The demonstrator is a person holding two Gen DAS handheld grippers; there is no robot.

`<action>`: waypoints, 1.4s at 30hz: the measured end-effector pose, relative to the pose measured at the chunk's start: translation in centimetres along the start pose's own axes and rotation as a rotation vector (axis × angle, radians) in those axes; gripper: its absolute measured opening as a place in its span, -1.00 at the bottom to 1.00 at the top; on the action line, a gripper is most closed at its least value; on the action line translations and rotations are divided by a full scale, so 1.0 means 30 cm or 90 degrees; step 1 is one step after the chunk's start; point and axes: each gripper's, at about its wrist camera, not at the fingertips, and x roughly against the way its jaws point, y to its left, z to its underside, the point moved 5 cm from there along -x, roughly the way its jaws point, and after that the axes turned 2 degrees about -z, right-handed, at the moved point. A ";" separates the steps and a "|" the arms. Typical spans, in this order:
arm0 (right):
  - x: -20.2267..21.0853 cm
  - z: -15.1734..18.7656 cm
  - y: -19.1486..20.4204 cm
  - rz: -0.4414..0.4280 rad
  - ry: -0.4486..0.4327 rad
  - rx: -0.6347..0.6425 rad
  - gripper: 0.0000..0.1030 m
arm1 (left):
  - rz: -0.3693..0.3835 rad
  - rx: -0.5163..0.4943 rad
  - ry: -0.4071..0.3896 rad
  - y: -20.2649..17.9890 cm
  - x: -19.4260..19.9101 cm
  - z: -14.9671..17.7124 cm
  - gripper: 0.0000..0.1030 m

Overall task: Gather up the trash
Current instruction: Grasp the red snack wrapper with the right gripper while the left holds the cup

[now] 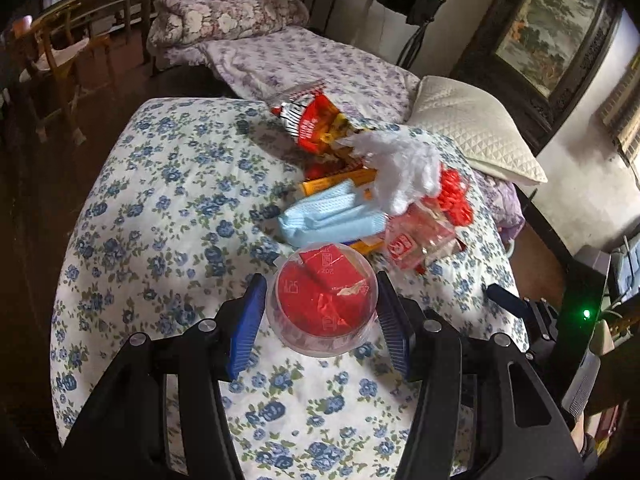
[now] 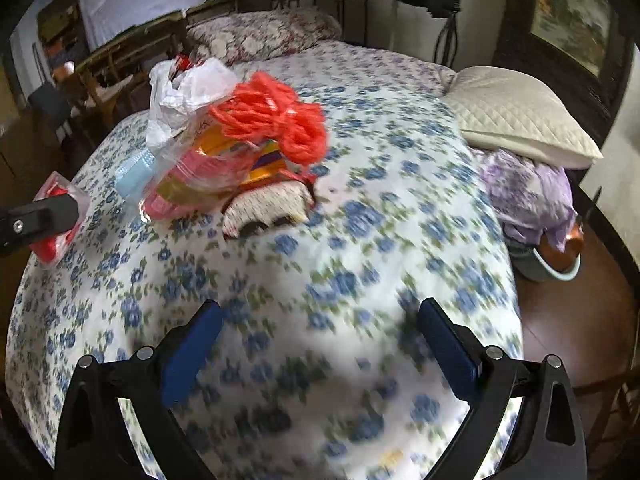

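Broadly, we see a bed cover (image 1: 168, 216) printed with blue flowers filling both views, and behind it, toward twelve o'clock, a second bed with a purple-flowered sheet (image 1: 304, 64) and a folded floral quilt (image 1: 228, 12). At two o'clock in the left wrist view lies a cream quilted pillow (image 1: 472, 128), with a framed landscape painting (image 1: 556, 28) on the wall beyond it. Wooden chairs (image 1: 68, 48) stand at ten o'clock.

Near the middle of the cover, toward one o'clock from the left gripper, sits the heap of trash. We pick out a red snack bag (image 1: 316, 124) at its far end, a crumpled white plastic bag (image 1: 404, 168) beside that, a pale blue pack (image 1: 332, 216), an orange wrapper (image 1: 340, 182), a bundle of red-orange string (image 1: 454, 198) and a clear wrapper with red print (image 1: 420, 244). In the right wrist view the same heap sits at eleven o'clock, the string on top, with a small white patterned pouch (image 2: 268, 210) at its near edge.

Our left gripper (image 1: 322, 308) pinches a clear plastic cup (image 1: 322, 304) between its blue pads, held above the cover just short of the heap; folded red wrappers (image 1: 320, 292) lie inside it.

Our right gripper (image 2: 320, 344) is spread wide with nothing between its jaws, over bare cover at six o'clock from the heap. Its view is motion-blurred. The left gripper and cup show at its nine o'clock edge.
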 end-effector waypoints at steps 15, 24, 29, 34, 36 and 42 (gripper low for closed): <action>-0.067 -0.142 0.033 -0.020 -0.018 0.021 -0.01 | -0.018 -0.014 0.009 -0.025 -0.031 0.003 0.06; 0.113 0.039 0.008 -0.045 -0.044 0.008 -0.10 | -0.017 -0.020 0.013 -0.029 -0.031 0.015 0.06; 0.175 0.177 -0.033 -0.005 -0.029 -0.054 -0.07 | -0.017 -0.050 0.011 -0.064 -0.021 0.041 0.06; 0.205 0.241 0.000 -0.029 -0.026 -0.047 0.36 | -0.019 -0.075 0.016 -0.099 -0.023 0.068 0.06; 0.236 0.252 0.022 -0.109 -0.031 -0.049 0.50 | -0.019 -0.081 0.017 -0.106 -0.022 0.075 0.06; 0.291 0.251 -0.010 -0.285 -0.021 -0.105 0.56 | -0.023 -0.085 0.017 -0.095 -0.026 0.069 0.06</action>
